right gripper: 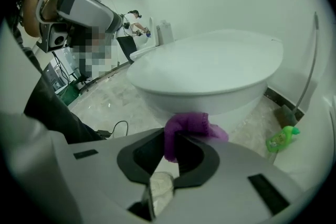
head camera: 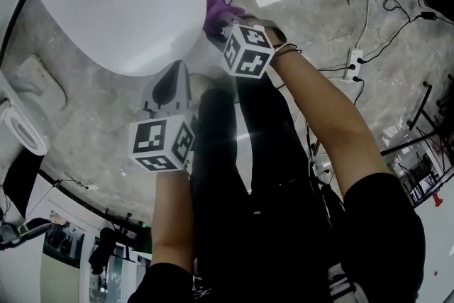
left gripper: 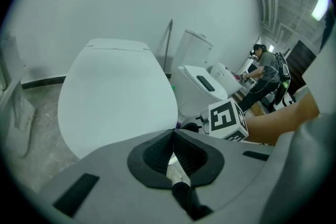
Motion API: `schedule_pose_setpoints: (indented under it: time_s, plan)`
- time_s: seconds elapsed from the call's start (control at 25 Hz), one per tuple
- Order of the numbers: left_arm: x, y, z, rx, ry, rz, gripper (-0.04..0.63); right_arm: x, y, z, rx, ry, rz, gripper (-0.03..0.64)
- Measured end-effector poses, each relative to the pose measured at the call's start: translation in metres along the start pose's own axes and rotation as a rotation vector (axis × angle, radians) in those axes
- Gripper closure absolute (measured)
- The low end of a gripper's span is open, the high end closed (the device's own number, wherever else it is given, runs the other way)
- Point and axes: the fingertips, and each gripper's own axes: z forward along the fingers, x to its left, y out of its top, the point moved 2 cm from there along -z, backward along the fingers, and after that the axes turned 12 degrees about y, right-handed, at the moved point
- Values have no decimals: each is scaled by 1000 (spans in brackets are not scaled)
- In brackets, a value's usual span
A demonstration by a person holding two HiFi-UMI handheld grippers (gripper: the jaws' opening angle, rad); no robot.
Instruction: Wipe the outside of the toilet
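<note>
Two grippers are in view, and only one is loaded. The right gripper (right gripper: 176,140) has its jaws closed on a purple cloth (right gripper: 187,127), which bunches out past the tips. I judge this grip deliberate: the wad stands forward of the jaws, so fabric rather than plastic would meet the toilet (head camera: 113,3).

The cloth sits at the toilet's front, just under the closed lid's rim, against or just short of the bowl's outer wall. I cannot confirm contact from any view. The right forearm is stretched well forward toward that rim, wrist turned so the marker cube faces up.

The left gripper (left gripper: 173,134) has its jaws together with nothing between them. It hangs near the toilet's front edge, apart from the porcelain, with the forearm drawn closer to the body. I read this as a standby pose, clear of the wiping side.

A green bottle (right gripper: 282,139) lies on the floor beside the toilet's base, away from the cloth.

Assessment: wiping of the outer wall is at hand; progress cannot be judged, since no wet trace shows.
</note>
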Motion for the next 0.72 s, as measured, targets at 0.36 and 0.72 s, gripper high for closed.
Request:
schedule_pose_setpoints:
  time_s: [0.36, 0.72]
  plan:
    - [69, -76, -56, -19, 34, -118, 589, 64, 19, 61, 20, -21, 64, 568]
    - [157, -131, -86, -37, 103, -283, 589, 92, 67, 137, -10, -69, 158, 568]
